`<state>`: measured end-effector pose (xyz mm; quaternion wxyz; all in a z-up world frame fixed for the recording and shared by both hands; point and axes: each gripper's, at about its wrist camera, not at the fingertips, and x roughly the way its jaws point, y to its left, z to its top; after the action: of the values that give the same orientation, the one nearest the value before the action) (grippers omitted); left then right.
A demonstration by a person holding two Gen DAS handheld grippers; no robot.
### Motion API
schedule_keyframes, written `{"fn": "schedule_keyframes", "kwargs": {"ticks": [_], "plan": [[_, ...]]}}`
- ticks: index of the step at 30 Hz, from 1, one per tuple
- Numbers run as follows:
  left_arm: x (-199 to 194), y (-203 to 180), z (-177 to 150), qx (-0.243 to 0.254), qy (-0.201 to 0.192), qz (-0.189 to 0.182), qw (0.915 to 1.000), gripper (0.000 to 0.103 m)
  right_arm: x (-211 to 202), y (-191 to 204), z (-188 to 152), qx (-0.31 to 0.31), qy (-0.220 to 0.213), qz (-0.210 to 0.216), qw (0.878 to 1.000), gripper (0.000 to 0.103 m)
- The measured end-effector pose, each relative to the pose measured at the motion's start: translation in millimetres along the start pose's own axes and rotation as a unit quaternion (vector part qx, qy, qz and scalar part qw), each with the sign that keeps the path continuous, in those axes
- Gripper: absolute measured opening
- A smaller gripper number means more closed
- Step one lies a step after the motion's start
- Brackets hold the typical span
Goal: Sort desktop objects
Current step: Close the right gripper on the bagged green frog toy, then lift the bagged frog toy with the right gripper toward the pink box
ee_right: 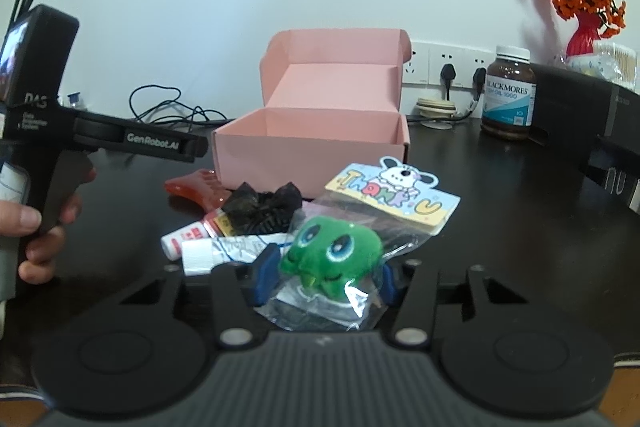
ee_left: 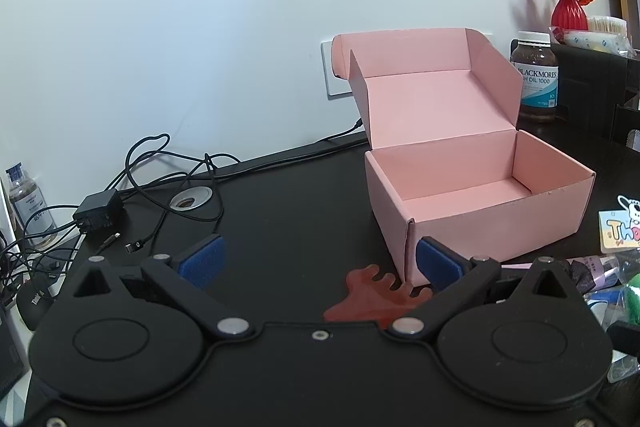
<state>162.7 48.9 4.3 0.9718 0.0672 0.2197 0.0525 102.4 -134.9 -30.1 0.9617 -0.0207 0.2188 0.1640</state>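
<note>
An open pink box (ee_left: 480,223) (ee_right: 304,159) stands on the black desk, lid up and nothing visible inside. My left gripper (ee_left: 320,263) is open just left of the box's near corner, with an orange comb (ee_left: 368,291) (ee_right: 192,187) lying on the desk between its blue pads. My right gripper (ee_right: 328,273) is shut on a green plush toy (ee_right: 332,251) in a clear bag with a "Thank U" card (ee_right: 392,191). Behind the toy lie a black hair bow (ee_right: 264,207) and two small white tubes (ee_right: 224,251). A hand (ee_right: 40,231) holds the left gripper's handle.
A brown fish-oil bottle (ee_left: 536,79) (ee_right: 508,95) and a red vase of orange flowers (ee_left: 568,7) stand behind the box on the right, beside a black case (ee_right: 580,107). Cables and a charger (ee_left: 98,211) lie at the left, near a mouse (ee_left: 34,303).
</note>
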Motion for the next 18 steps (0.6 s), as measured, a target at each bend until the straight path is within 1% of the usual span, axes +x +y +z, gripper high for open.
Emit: {"fn": "schedule_keyframes", "kwargs": {"ticks": [10, 18], "plan": [[0.1, -1.5, -0.1, 0.006, -0.001, 0.001, 1.0, 0.103, -3.2, 2.8, -0.5, -0.014, -0.016, -0.009, 1.0, 0.045], [0.0, -1.4, 0.1, 0.005, -0.001, 0.002, 1.0, 0.103, -5.8, 1.2, 1.5, -0.011, -0.027, -0.009, 1.0, 0.044]]}}
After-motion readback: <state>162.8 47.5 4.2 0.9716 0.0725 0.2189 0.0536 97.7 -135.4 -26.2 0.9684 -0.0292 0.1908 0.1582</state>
